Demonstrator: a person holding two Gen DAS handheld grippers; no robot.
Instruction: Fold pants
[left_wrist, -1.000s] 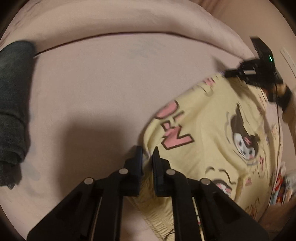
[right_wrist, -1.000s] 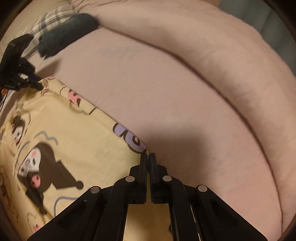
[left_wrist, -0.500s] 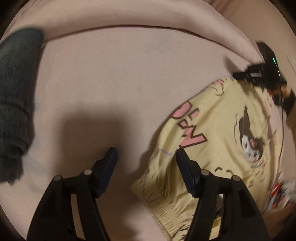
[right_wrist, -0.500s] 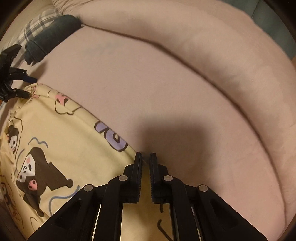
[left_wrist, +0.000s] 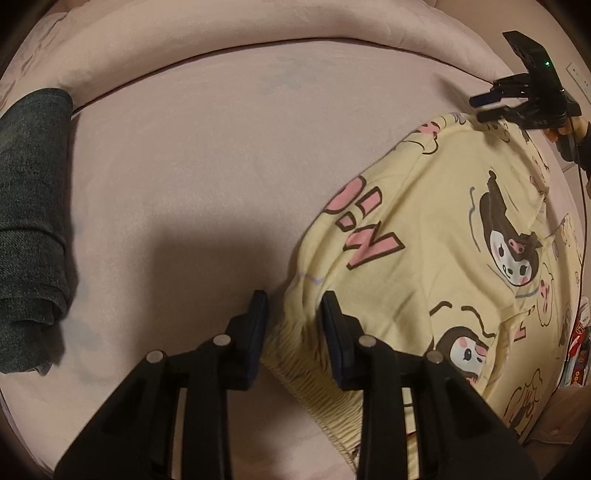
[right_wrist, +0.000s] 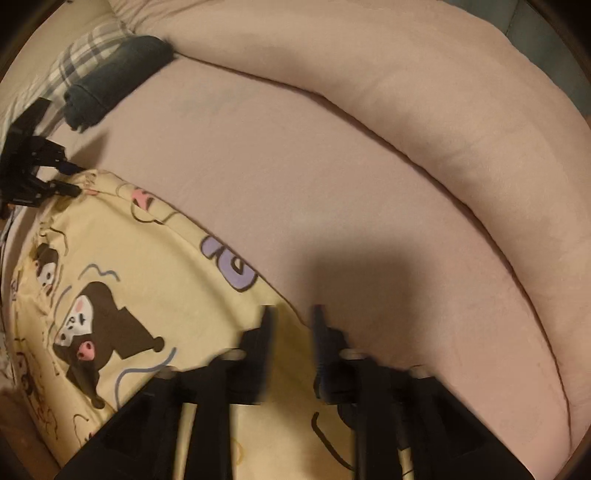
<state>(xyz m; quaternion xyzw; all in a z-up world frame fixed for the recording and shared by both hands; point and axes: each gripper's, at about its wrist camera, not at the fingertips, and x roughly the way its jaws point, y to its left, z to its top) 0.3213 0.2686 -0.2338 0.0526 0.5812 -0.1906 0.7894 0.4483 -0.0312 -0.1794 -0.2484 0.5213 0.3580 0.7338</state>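
Yellow cartoon pants (left_wrist: 436, 266) lie on a pink bed (left_wrist: 221, 166) beside a dark towel (left_wrist: 29, 221)

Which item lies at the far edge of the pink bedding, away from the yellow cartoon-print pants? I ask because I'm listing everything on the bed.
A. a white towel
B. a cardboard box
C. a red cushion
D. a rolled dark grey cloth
D: a rolled dark grey cloth lies on the pink bedding, well apart from the yellow pants.

Soft matt printed cloth pants (left_wrist: 436, 266) on a smooth velvety cushion (left_wrist: 221, 155).
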